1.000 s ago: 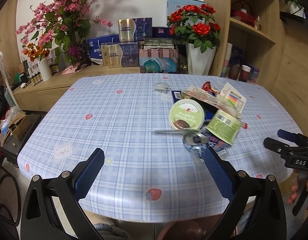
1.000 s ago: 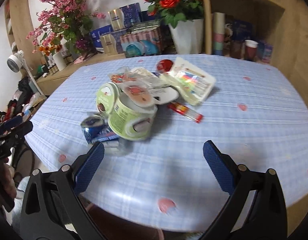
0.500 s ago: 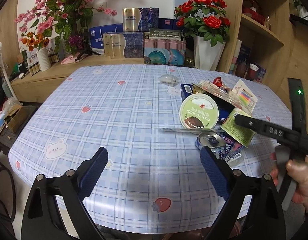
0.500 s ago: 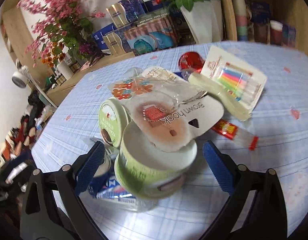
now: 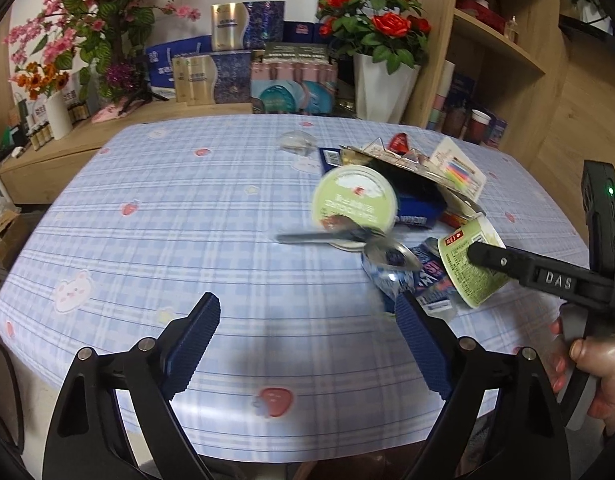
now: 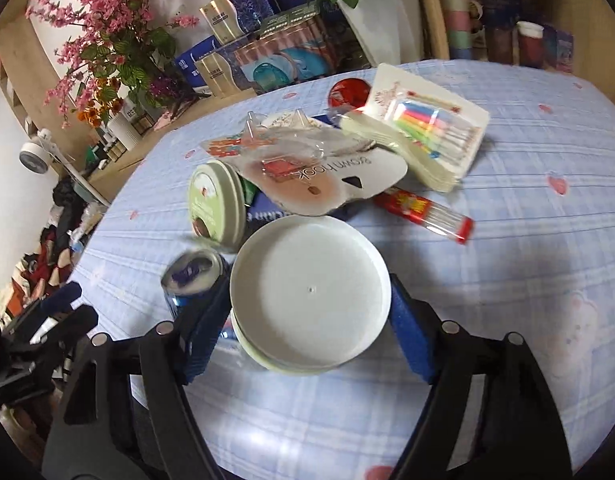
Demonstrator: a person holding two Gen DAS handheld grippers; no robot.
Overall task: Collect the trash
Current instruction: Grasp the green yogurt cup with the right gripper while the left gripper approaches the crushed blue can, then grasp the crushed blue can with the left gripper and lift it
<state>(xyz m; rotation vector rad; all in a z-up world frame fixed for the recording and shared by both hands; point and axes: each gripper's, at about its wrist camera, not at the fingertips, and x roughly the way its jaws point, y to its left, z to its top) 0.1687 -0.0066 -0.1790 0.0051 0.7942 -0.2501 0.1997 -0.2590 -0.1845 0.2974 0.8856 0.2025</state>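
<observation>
A heap of trash lies on the blue checked tablecloth (image 5: 155,216). A green paper cup (image 6: 307,296) lies on its side with its white base toward my right gripper (image 6: 309,286). The jaws are closing and both blue pads touch its sides. In the left wrist view one right finger crosses that cup (image 5: 473,276). A crushed blue can (image 5: 391,264) sits beside it, just past my left gripper (image 5: 307,304). Those jaws are narrowing, still wide apart, with nothing between them. A round green-lidded tub (image 5: 355,200) leans behind a metal spoon (image 5: 315,237).
A blister card (image 6: 323,176), a candle pack (image 6: 431,124) and a red tube (image 6: 423,212) lie behind the cup. Flower vases and boxes line the sideboard (image 5: 147,116) at the back. A wooden shelf (image 5: 499,40) stands at the right. A hand (image 5: 595,364) holds the right gripper.
The right gripper moved in and down onto the green cup and its jaws narrowed around it. The left gripper came forward and lower toward the can, with its jaws slightly narrower.
</observation>
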